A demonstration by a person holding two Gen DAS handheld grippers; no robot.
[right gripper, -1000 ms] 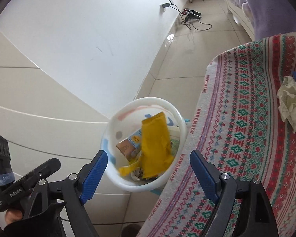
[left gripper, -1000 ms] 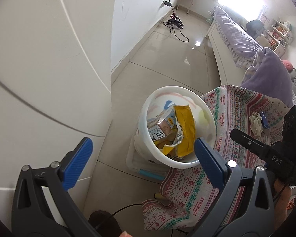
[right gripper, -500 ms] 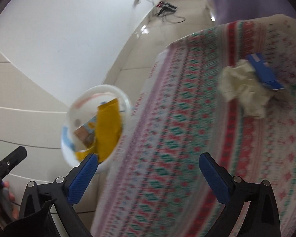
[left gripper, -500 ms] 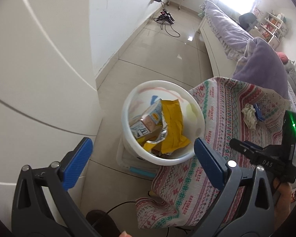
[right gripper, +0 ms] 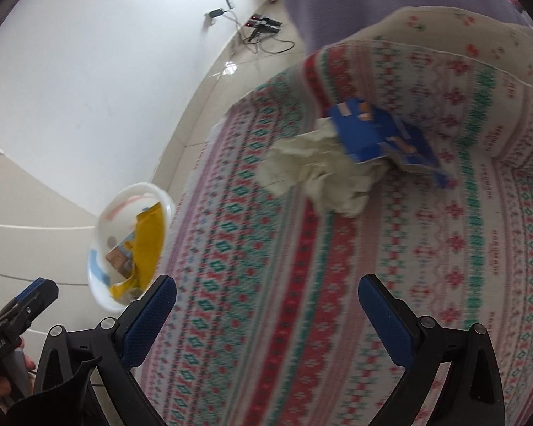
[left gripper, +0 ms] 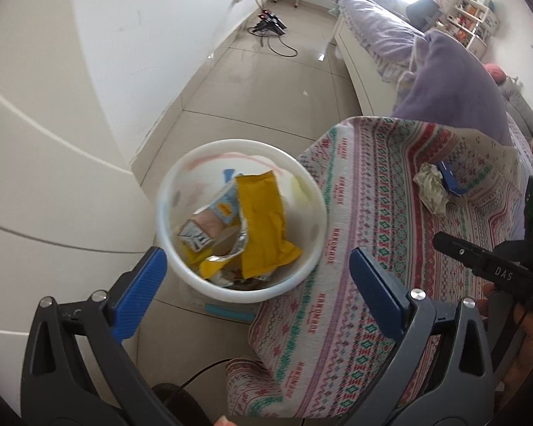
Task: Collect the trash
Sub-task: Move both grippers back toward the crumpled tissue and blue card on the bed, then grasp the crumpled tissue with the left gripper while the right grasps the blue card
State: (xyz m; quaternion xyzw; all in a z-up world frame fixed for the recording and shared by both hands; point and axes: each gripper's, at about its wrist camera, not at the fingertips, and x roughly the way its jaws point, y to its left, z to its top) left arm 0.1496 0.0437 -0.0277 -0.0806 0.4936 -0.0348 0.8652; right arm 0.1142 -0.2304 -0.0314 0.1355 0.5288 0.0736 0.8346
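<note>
Two hand-held grippers released: left (left gripper: 256,277), right (right gripper: 266,305) | patterned cloth (right gripper: 248,284) | tiled floor (left gripper: 266,81)

"DAS" on right tool (left gripper: 494,269), "HANDMADE" repeated along patterned cloth (left gripper: 337,248)

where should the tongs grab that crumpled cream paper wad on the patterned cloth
Grip the crumpled cream paper wad across its puffy middle, coming down from above on the side nearest the white round bin. Its far edge touches, perhaps tucks under, the flattened blue carton, so the near, free folds probably offer the cleanest pinch for the open right tongs.
</note>
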